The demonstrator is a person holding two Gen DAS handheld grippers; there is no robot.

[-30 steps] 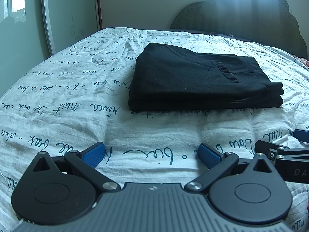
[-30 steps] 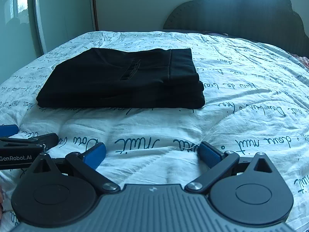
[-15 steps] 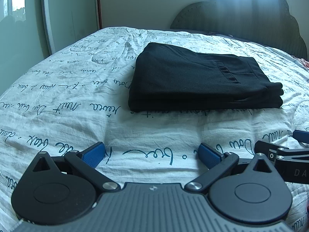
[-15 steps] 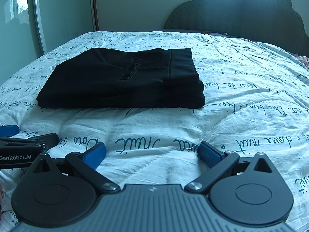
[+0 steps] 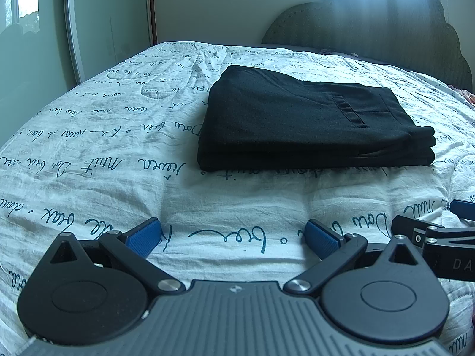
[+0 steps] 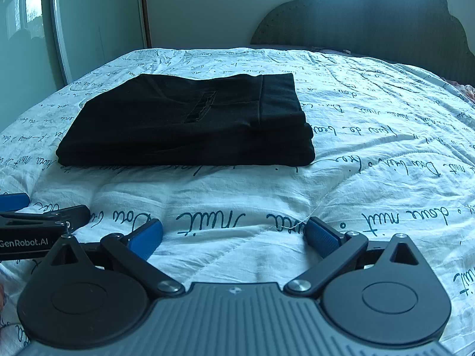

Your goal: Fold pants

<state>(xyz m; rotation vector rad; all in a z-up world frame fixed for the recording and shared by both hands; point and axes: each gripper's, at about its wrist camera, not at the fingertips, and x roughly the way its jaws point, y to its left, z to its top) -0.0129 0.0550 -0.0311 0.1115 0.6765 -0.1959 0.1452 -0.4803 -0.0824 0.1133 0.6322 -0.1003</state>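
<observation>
Your left gripper [image 5: 233,235] sits low over the quilt [image 5: 89,154] with its blue pads [image 5: 142,235] spread wide, holding nothing. Your right gripper [image 6: 234,235] is the same, fingers parted and empty, just above the quilt. The two sit side by side, each visible at the edge of the other's view. The pants [image 5: 308,121] lie folded into a neat black stack on the quilt ahead of both grippers, well apart from them, with the headboard [image 6: 371,26] beyond.
</observation>
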